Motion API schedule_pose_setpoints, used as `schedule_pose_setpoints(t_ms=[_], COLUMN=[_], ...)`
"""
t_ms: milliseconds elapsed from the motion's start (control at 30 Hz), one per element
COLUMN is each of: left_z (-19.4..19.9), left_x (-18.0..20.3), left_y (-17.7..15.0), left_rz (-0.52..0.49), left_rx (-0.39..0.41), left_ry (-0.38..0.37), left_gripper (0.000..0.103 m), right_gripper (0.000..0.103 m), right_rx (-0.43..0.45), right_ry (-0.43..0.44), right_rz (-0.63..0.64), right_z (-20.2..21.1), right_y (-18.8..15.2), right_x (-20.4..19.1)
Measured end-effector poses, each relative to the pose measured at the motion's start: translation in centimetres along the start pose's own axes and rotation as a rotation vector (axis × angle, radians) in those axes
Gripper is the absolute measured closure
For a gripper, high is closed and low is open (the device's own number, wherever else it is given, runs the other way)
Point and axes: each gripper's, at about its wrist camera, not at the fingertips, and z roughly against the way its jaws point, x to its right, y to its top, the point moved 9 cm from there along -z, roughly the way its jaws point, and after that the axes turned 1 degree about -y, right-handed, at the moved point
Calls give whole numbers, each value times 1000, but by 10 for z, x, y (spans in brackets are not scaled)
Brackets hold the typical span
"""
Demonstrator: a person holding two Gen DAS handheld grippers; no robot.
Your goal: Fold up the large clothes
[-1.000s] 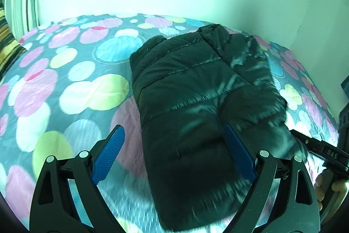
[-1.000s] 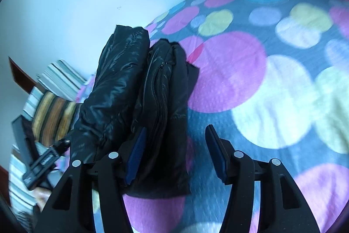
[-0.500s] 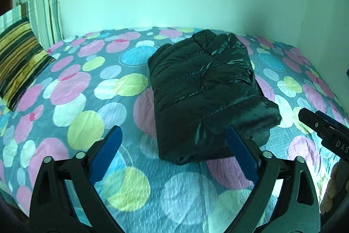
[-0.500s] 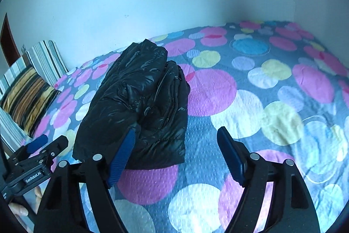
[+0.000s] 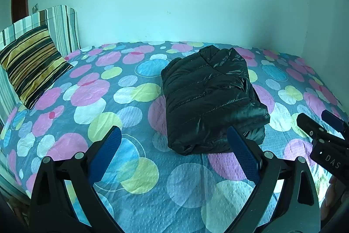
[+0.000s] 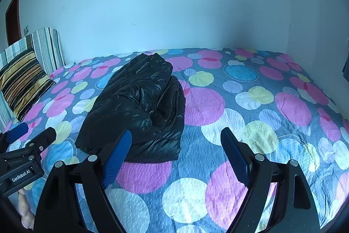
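Both my grippers pulled back w/ nothing between them, left gripper (image 5: 174, 152) jaws wide, right gripper (image 6: 175, 152) jaws opening; folded black jacket (image 5: 209, 99) on bed (image 5: 135, 167), 12 o'clock of left.

Both grippers now sit farther back and higher from the jacket (image 5: 209, 102) than a second ago. The right gripper (image 6: 175, 150), then closing around the jacket's near edge, now clears it, jaws opening with nothing between. The left gripper (image 5: 174, 150) gapes slightly wider, empty.
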Motion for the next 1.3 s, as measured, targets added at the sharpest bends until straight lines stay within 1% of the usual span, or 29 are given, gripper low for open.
schedule_pose_setpoints(t_ms=[267,333,967,1033,1300], left_z=[9,9,22,24,28], left_x=[1,2,7,6,6], left_y=[-4,-5,-5,-5,-4], left_rz=[17,18,22,27,18], left_rx=[4,5,27,33,51], left_ry=[4,2,5,7,20], left_gripper=[4,2,2,2,2], right_gripper=[20,20,20,17,17], right_rx=[12,15,39,44,48], right_ry=[6,6,1,-2,-11], right_rz=[4,5,9,13,20], right_z=[10,11,22,23,23], right_y=[-5,-5,-2,-1,-2], right_x=[-3,-3,-4,-5,-7])
